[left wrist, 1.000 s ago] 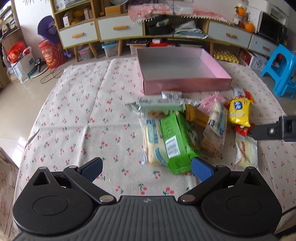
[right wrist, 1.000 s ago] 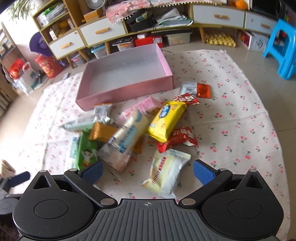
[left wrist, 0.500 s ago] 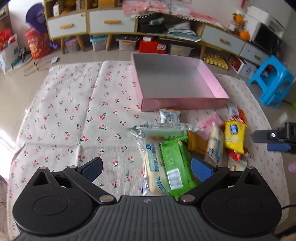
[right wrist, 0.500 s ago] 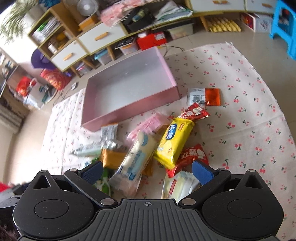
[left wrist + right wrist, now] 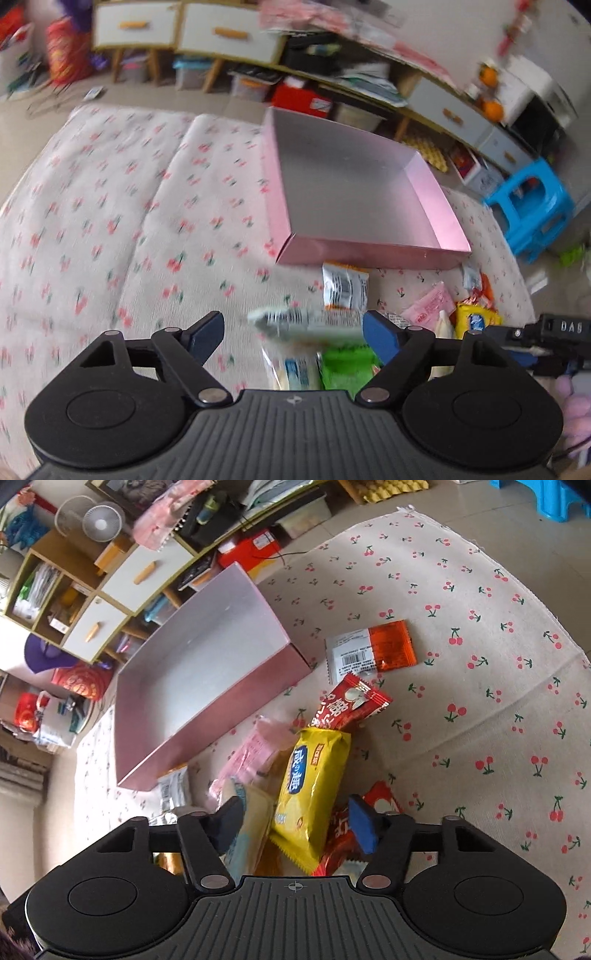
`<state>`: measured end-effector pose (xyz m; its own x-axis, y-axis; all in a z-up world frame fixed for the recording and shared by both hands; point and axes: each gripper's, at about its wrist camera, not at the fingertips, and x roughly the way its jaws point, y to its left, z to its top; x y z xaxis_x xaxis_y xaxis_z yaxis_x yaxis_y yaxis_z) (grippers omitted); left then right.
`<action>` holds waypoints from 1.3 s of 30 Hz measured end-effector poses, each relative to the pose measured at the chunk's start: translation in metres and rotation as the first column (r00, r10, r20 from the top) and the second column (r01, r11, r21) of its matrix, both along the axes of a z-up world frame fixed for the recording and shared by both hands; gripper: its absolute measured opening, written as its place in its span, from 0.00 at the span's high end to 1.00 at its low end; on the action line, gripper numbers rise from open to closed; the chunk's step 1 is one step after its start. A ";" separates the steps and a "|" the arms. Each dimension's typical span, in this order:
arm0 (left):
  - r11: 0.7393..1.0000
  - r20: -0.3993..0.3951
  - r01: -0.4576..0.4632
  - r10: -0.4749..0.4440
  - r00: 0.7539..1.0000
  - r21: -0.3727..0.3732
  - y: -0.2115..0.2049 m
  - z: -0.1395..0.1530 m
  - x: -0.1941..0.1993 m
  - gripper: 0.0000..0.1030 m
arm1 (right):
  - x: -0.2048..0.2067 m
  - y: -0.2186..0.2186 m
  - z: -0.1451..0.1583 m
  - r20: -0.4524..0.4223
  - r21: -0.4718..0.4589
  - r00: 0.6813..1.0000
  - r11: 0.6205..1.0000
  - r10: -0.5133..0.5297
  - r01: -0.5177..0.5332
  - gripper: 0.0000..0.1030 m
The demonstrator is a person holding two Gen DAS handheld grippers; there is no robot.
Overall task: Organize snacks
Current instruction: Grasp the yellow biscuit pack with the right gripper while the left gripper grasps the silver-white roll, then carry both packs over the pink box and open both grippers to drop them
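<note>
Right gripper [image 5: 295, 821], jaws closing but apart, straddles a yellow snack pack [image 5: 314, 786] printed "咸趣" at lower centre. Left gripper [image 5: 293, 332], jaws narrowing, apart, frames a silvery wrapper [image 5: 306, 321]. Pink box [image 5: 354, 192] sits upper centre.

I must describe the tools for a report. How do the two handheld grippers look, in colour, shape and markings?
Both the left gripper and the right gripper have a black ribbed body, two round black discs, black linkage arms with silver pivot pins, and blue finger pads. A small crosshair mark sits on top of each body.
</note>
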<state>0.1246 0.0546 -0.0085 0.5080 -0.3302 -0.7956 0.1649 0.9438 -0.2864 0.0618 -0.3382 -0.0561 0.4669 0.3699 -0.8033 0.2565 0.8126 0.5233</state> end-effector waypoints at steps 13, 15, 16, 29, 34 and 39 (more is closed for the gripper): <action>0.912 0.068 0.352 -0.373 0.925 0.212 -0.025 -0.020 0.003 0.32 | 0.014 0.005 -0.011 -0.022 -0.037 1.000 0.999 -0.021 0.020 0.63; 0.897 0.054 0.368 -0.392 0.919 0.245 -0.029 -0.023 0.001 0.33 | 0.015 0.005 -0.013 -0.025 -0.035 0.999 0.999 -0.023 0.022 0.63; 0.888 0.050 0.376 -0.402 0.914 0.263 -0.031 -0.024 -0.001 0.34 | 0.015 0.005 -0.014 -0.025 -0.035 0.999 0.999 -0.024 0.023 0.64; 0.827 0.147 0.390 -0.480 0.865 0.406 -0.040 -0.025 -0.014 0.37 | 0.009 0.006 -0.008 0.007 -0.053 0.998 0.997 -0.056 0.057 0.80; 0.798 0.168 0.399 -0.515 0.840 0.452 -0.046 -0.025 -0.017 0.38 | 0.007 0.004 -0.003 0.020 -0.034 0.998 0.997 -0.066 0.066 0.82; 0.807 0.097 0.423 -0.500 0.861 0.412 -0.047 -0.026 -0.011 0.48 | 0.004 0.000 0.001 0.023 0.020 0.996 0.996 -0.086 0.085 0.82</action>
<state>0.1137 0.0077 -0.0341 0.5236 -0.2710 -0.8077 0.6221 0.7693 0.1451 0.0662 -0.3381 -0.0548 0.5165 0.3431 -0.7845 0.3116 0.7781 0.5455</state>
